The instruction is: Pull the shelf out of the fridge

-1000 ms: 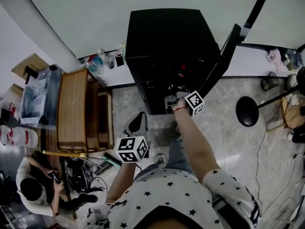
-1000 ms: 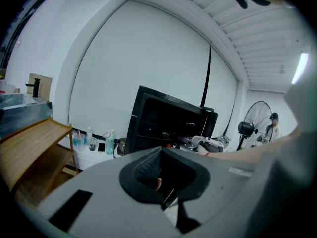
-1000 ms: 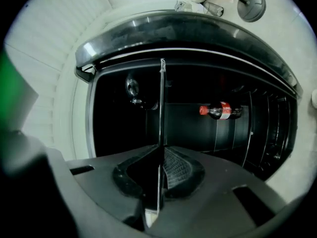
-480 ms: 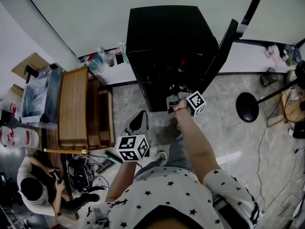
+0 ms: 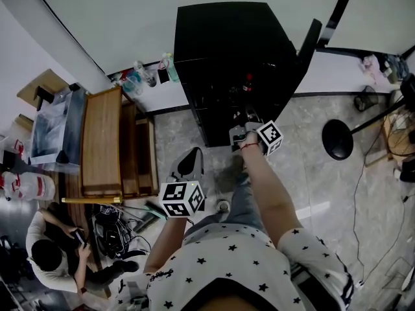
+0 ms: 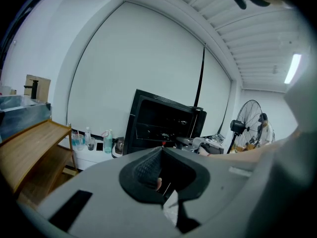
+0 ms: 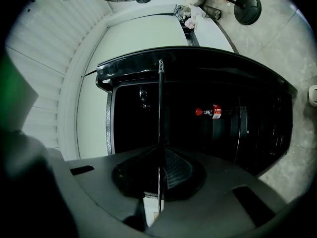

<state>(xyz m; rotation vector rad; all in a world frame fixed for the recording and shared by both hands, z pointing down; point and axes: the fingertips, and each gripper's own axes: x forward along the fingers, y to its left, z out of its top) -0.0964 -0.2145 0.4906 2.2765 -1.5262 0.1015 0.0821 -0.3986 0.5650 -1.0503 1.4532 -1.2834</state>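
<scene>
**Right gripper [image 5: 238, 135].** It is at the open front of the black fridge [image 5: 227, 44], whose door [image 5: 306, 54] stands swung out on the right. My fingers [image 7: 177, 170] on this side are clenched on the shelf [image 7: 160, 103]. In the right gripper view the shelf shows edge-on as a thin line. It passes straight between the two pads and runs on away from me into the dark interior. The pads press it from either side, and its near edge sits deep between them. A bottle with a red label [image 7: 212, 112] is inside the fridge, apart from the shelf's line and clear of the fingers.

**Left gripper [image 5: 190, 157].** It is near my body, on the near left of the fridge and apart from it. Its fingers [image 6: 143, 168] are clenched together with nothing between them. They point toward the fridge front and touch neither the shelf nor the fridge. A wooden rack [image 5: 104, 141] stands on the floor further left.
</scene>
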